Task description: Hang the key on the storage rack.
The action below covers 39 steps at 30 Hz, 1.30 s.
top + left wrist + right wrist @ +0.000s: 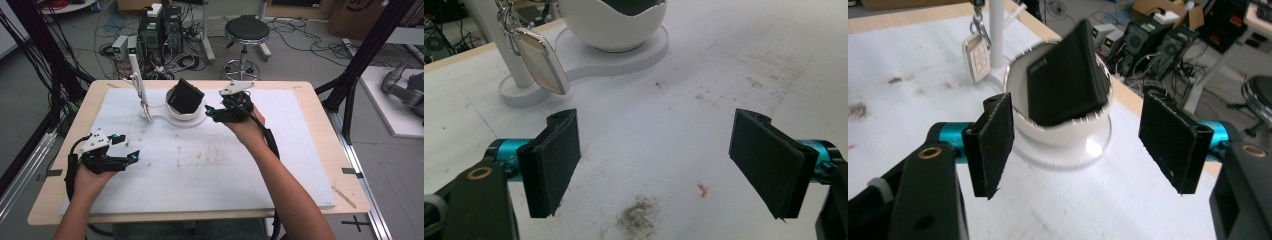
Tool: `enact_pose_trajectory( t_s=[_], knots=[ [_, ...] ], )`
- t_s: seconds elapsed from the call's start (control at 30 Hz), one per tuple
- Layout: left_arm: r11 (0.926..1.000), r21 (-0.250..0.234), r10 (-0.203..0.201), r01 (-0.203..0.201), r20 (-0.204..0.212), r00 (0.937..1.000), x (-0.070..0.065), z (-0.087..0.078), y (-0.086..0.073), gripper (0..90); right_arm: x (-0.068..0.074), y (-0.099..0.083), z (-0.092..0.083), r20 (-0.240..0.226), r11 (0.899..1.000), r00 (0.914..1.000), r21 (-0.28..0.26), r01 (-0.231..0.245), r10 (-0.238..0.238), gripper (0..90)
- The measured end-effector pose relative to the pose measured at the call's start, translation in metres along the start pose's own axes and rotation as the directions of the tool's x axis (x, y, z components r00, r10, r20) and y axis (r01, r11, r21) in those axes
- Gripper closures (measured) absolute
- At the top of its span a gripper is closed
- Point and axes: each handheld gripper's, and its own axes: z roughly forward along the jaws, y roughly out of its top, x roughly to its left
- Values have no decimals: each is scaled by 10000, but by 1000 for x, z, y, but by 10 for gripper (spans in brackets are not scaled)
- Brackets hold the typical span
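White table mat (pixel 280 165): black wallet (pixel 186 96) tilted on edge in bowl (pixel 186 116); right hand-held gripper (pixel 220 114) jaws apart, empty.

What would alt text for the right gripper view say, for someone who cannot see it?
The right gripper has its two black jaws open in front of a white bowl with a black wallet leaning inside it. Behind, a key fob hangs beside a white post on the white table.

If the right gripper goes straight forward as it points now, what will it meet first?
Probably the black wallet leaning in the white bowl; the open right gripper is aimed at both, though depth is unclear.
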Motion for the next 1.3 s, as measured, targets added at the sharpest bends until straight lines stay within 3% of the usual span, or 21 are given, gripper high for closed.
enact_pose_trajectory(
  t_s=[0.33,0.7,1.1,1.13,1.3],
  knots=[
    [10000,-21,21,-21,203,9998,0,11,5,206,-22,-49,-26,361,9949,9944,158,-998,992,255],
    [10000,64,73,-75,426,9991,0,19,7,206,-28,-99,-54,420,9832,9825,-242,-1807,1816,224],
    [10000,-29,-13,15,483,9988,1,19,8,206,-31,-143,-63,562,9673,9658,-10,-2536,2533,204],
    [10000,-8,14,-14,479,9989,1,20,8,206,-31,-145,-63,613,9627,9609,7,-2707,2701,204],
    [10000,27,90,-92,524,9986,-1,22,9,206,-31,-151,-58,646,9625,9613,285,-2699,2677,204]
  ],
)
